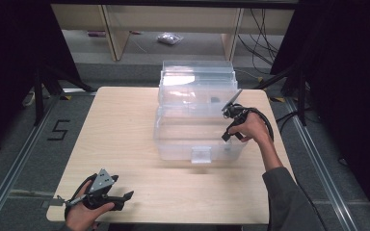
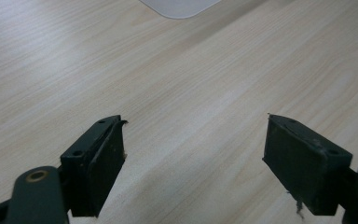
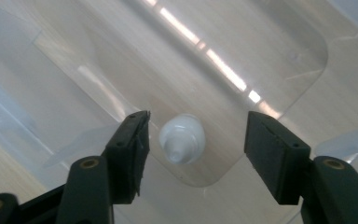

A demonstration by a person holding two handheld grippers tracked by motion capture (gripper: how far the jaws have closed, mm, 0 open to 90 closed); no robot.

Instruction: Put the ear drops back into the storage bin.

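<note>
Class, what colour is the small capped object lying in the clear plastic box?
White; the small capped object shows best in the right gripper view.

Left gripper [image 1: 125,196]: black body, grey three-cornered plate on top, black cable looped behind. Right gripper [image 1: 227,137]: same black build, thick black cable arcing off. Jaws are blocky dark pads with small screw holes; brass-coloured rivets at the hinges. Grey sleeve [image 1: 286,199] on the right arm
</note>
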